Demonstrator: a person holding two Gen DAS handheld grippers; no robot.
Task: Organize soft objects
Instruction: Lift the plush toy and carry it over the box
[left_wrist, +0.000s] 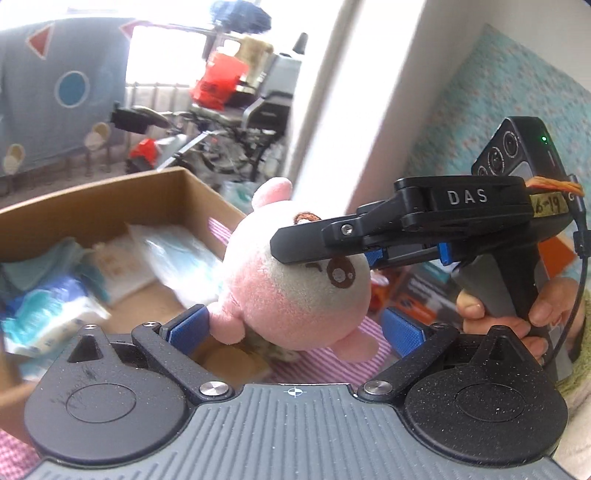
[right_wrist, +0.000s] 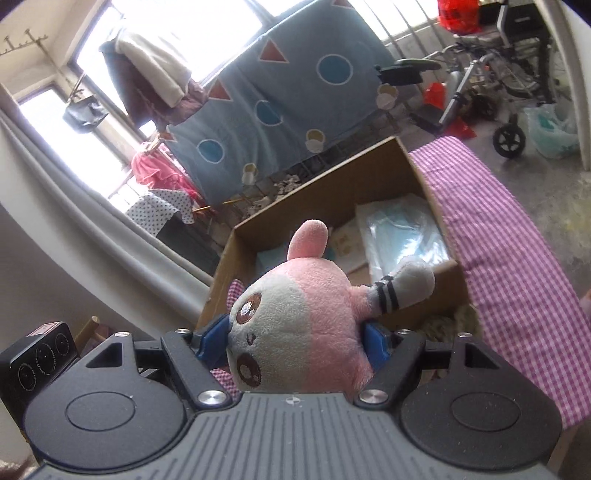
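Note:
A pink and white plush animal (left_wrist: 295, 288) hangs in the air in front of a brown cardboard box (left_wrist: 92, 210). My right gripper (right_wrist: 291, 343) is shut on the plush (right_wrist: 295, 332), its blue pads pressing both sides of the head. In the left wrist view the right gripper (left_wrist: 295, 247) reaches in from the right, its black finger across the plush's face. My left gripper (left_wrist: 291, 328) is open, its blue pads on either side of the plush's lower body, apart from it. The box (right_wrist: 332, 184) holds several soft packs in plastic wrap (right_wrist: 402, 236).
The box stands on a pink checked cloth (right_wrist: 517, 266). A blue blanket with circles and triangles (right_wrist: 288, 96) hangs behind the box. A wheelchair (right_wrist: 509, 74) and red bags stand on the floor beyond. A teal patterned fabric (left_wrist: 498, 110) lies to the right.

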